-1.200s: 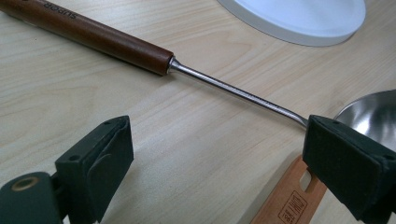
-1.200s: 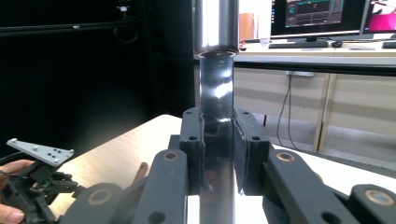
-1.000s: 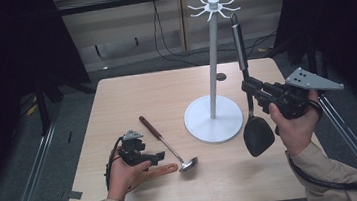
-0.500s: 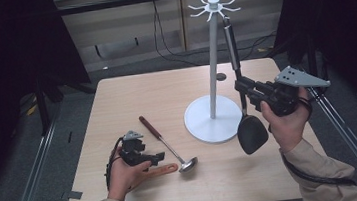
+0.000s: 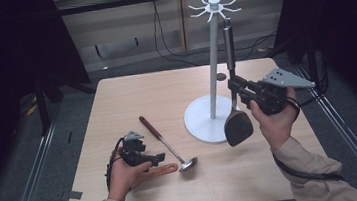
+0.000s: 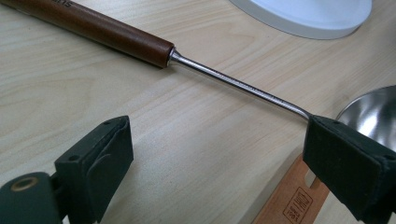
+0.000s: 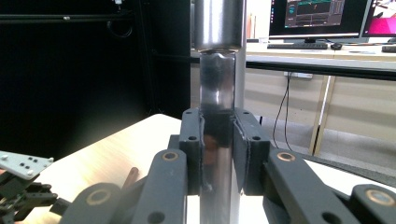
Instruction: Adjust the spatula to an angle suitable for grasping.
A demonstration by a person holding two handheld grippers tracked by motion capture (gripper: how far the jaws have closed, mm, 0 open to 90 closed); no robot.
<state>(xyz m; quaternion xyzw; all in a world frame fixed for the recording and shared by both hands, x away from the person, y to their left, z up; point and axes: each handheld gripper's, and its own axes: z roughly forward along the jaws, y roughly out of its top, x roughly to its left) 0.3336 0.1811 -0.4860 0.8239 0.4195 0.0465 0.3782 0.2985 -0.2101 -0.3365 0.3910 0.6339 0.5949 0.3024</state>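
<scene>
A black spatula (image 5: 238,126) hangs upright in my right gripper (image 5: 238,90), blade down and handle up beside the pole of the white hook stand (image 5: 211,67). In the right gripper view the pads (image 7: 192,149) are shut on the spatula's shiny shaft (image 7: 215,98). My left gripper (image 5: 153,156) rests low over the table, open. Between its wide pads (image 6: 100,156) there is only bare wood. A ladle (image 5: 168,144) with a brown wooden handle lies just beyond them, its steel shaft (image 6: 233,84) running to the bowl (image 6: 369,109). An orange flat handle (image 6: 292,196) lies under the right pad.
The stand's round white base (image 5: 206,122) sits right of the table's middle, its hook crown (image 5: 214,3) high above. The table edge (image 5: 315,131) is close behind the right hand. Dark curtains and metal rails flank the table. A desk with monitors (image 7: 322,18) stands beyond.
My right hand has carried the spatula leftward and slightly down, closer to the stand's pole. The left gripper, ladle and orange handle have not moved.
</scene>
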